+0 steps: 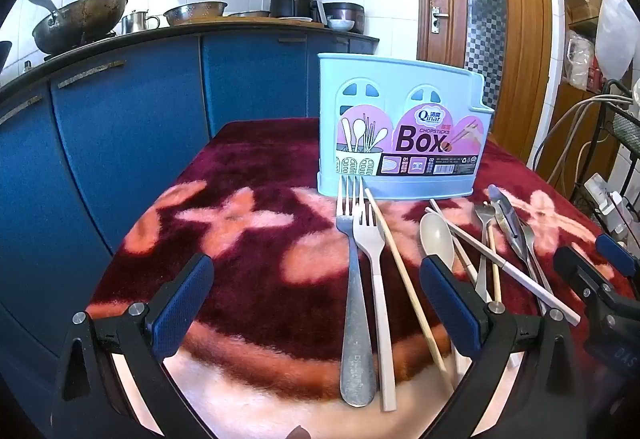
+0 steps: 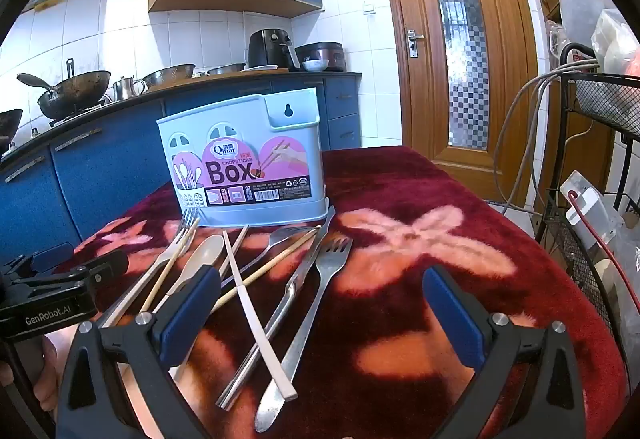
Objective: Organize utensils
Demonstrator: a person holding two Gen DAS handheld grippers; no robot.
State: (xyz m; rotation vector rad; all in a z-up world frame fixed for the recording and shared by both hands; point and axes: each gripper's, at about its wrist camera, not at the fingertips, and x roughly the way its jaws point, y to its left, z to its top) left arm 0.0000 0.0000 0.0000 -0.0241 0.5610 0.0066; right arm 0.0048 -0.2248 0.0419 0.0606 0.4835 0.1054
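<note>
In the left wrist view, the left gripper (image 1: 316,303) fills the lower part of the frame with its blue-padded jaws spread wide and nothing between the pads. Below them lies a dark red plush table cover with pink flower shapes (image 1: 248,223). At centre right stands the pale blue plastic chopsticks box with a pink label (image 1: 404,127), upright near the far edge of the cover. Just in front of it, in the middle of the frame, a steel fork (image 1: 354,303) and a cream plastic fork (image 1: 378,303) lie side by side, tines toward the box, with a thin wooden chopstick (image 1: 404,279) slanting beside them. To the right lie a beige plastic spoon (image 1: 437,239) and a loose heap of metal cutlery (image 1: 508,223), crossed by a white chopstick (image 1: 520,271). The right gripper (image 1: 600,271) shows at the right edge.

In the right wrist view, the right gripper (image 2: 320,319) sits at the bottom with jaws equally wide apart, gripping nothing. The box (image 2: 244,159) stands at centre left. The utensils fan out in front of it, left of centre: the beige spoon (image 2: 202,255), the white chopstick (image 2: 256,315), a long steel knife (image 2: 292,303) and a second steel fork (image 2: 316,299). The left gripper (image 2: 60,279) enters at lower left, with part of a person's hand (image 2: 44,379) under it. The right half of the cover (image 2: 440,279) is bare.
</note>
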